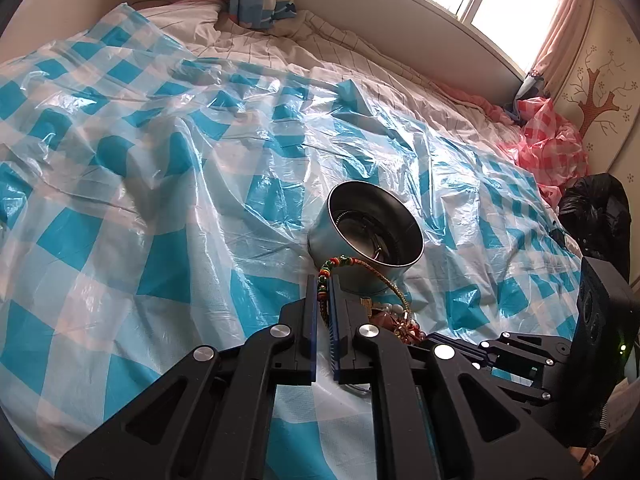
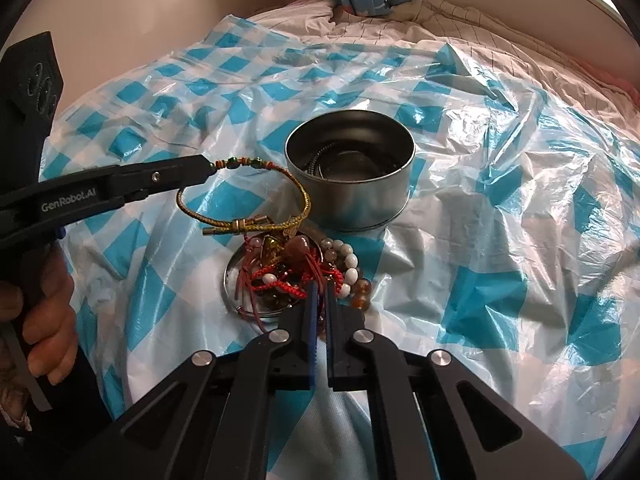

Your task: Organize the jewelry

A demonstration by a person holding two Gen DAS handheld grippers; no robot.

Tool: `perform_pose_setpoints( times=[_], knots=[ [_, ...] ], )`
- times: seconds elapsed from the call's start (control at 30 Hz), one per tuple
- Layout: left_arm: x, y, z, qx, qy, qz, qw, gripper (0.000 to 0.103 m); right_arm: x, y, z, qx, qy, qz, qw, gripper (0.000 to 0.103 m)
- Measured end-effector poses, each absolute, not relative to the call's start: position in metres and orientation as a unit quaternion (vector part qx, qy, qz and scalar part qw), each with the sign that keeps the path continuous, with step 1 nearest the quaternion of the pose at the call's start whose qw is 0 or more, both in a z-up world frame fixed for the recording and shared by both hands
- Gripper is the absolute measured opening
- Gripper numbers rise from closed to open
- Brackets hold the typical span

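A bed was covered by a crinkled blue-and-white checked plastic sheet (image 2: 500,208), with pale striped bedding (image 1: 256,46) seen beyond it under a bright window (image 1: 492,4). A crumpled red-and-white checked plastic bag (image 1: 548,140) and a black bag (image 1: 596,216) were seen at the sheet's far right edge. A round silver metal tin (image 2: 352,188) was stood open on the sheet, dark inside, contents hard to make out. Just in front of it a flat round metal lid (image 2: 236,280) was laid, heaped with a tangle of red cords and mixed beads (image 2: 296,272); a string of white and brown beads (image 2: 352,276) was spilled over the lid's right edge. A gold woven cord bracelet with green and red beads (image 2: 280,196) was held up over the pile, clenched at its beaded end by the left gripper (image 1: 325,284), whose handle was gripped by a hand (image 2: 44,320). The right gripper (image 2: 320,288) was lowered into the tangle, jaws closed to a narrow gap with red cords pinched between them.
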State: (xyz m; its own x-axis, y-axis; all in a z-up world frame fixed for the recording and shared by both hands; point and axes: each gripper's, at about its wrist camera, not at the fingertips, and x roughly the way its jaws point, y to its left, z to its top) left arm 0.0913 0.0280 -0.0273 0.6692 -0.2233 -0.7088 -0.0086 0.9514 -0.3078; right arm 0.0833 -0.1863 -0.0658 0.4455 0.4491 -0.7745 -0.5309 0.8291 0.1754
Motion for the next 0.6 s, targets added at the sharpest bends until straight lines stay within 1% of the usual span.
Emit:
perform_pose_setpoints(
  times=[0.23,0.47,0.53,0.57,0.6],
  knots=[
    [0.091,0.029,-0.029,-0.144,0.401,-0.059,0.903,0.005,0.078,-0.191,-0.054,-0.033,0.416,0.295,0.86,0.002],
    [0.091,0.03,-0.028,-0.145,0.4,-0.059,0.903,0.005,0.085,-0.193,-0.061,-0.02,0.438,0.294,0.849,0.004],
    [0.091,0.029,-0.029,-0.145,0.4,-0.059,0.903,0.005,0.086,-0.192,-0.066,-0.022,0.447,0.29,0.846,0.02],
    [0.091,0.03,-0.029,-0.145,0.4,-0.059,0.903,0.005,0.086,-0.192,-0.066,-0.023,0.447,0.289,0.846,0.033],
    [0.091,0.03,-0.029,-0.145,0.4,-0.059,0.903,0.005,0.086,-0.191,-0.067,-0.026,0.447,0.286,0.847,0.035]
  ],
)
